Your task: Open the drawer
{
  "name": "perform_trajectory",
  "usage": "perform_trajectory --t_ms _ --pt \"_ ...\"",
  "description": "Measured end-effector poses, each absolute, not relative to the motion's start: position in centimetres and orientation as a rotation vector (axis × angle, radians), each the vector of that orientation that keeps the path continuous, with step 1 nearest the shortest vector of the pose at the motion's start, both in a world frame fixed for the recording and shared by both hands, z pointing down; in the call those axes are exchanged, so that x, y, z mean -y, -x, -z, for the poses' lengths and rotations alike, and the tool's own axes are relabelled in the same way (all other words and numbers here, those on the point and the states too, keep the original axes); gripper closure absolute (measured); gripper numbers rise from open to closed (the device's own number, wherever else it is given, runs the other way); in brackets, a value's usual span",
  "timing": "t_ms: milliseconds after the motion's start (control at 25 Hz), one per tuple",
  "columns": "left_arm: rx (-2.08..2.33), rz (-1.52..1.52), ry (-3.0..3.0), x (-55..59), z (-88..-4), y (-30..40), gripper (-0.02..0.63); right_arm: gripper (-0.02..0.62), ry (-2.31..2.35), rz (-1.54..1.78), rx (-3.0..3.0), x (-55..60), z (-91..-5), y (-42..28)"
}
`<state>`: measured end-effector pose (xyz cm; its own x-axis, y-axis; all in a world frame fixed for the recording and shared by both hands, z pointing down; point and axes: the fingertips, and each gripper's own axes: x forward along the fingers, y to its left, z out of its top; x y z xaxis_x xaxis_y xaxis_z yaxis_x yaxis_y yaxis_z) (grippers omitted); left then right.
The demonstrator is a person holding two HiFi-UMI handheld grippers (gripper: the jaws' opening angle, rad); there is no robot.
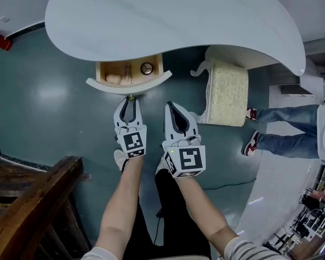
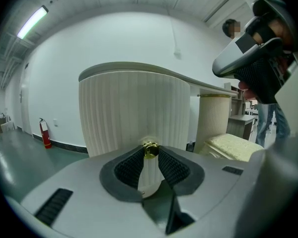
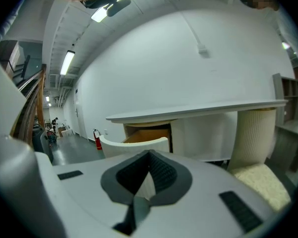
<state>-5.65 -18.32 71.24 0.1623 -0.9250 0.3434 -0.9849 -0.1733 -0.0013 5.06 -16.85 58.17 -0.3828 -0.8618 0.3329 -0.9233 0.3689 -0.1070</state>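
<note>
Gripping the small gold knob (image 2: 150,150) on the drawer's curved white front, the left gripper (image 1: 130,103) has its two ribbed pads clenched on either side of it, the tips squeezing the knob between them. The drawer (image 1: 129,85) stands open, sticking out from under the edge of the white desk (image 1: 168,15), and its wooden inside shows from above. Inside the drawer lie a pale rounded thing (image 1: 113,78) toward its left end and a dark ring (image 1: 147,67) toward its right end; what either is cannot be made out.

Just to the right of the drawer's knob, the right gripper (image 3: 149,155) hangs in front of the drawer without touching it. Its jaws are closed tip to tip with nothing between them.

To the right of the drawer, a white stool (image 1: 227,93) with a cream cushion stands partly under the desk. Farther right of the drawer, a person in jeans and red-and-white shoes (image 1: 284,129) stands on the floor. Well to the left of the drawer, a red fire extinguisher (image 1: 0,40) sits by the wall.
</note>
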Motion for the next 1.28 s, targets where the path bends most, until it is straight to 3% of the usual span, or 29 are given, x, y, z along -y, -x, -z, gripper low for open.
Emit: perform_trajectory --t_ms 1280 --pt "1.761 -0.483 -2.083 11.6 -72.0 5.3 0.509 0.592 -1.528 -0.485 2.358 11.2 -56.9 -5.8"
